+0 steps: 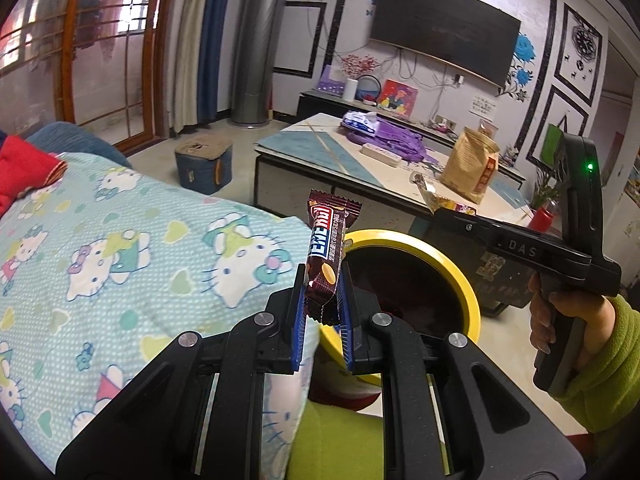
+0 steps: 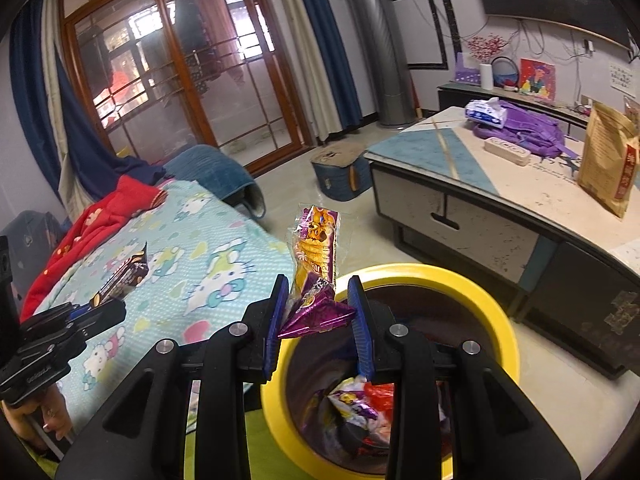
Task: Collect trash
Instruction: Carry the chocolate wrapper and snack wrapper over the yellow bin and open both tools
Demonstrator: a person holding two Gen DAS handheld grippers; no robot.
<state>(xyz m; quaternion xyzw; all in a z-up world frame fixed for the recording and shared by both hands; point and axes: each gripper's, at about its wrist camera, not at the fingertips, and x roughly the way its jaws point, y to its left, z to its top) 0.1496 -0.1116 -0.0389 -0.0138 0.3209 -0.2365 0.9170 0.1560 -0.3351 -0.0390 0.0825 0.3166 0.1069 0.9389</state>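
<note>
I have the left gripper [image 1: 323, 300] pinching a brown bar wrapper [image 1: 326, 256] at the bin's [image 1: 456, 268] nine-o'clock rim. The right gripper [image 2: 318, 312] is clamped on a purple-and-orange wrapper [image 2: 316, 264] above the bin's mouth. I'd centre each over the opening before releasing. On the right tool's body I read "DAS"; the bar's lettering is unclear.

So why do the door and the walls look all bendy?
Left wrist view: the fisheye lens bows the wooden door frame and darkens the corners. Right wrist view: same curving on the coffee table; the purple snack wrapper stays sharp.
</note>
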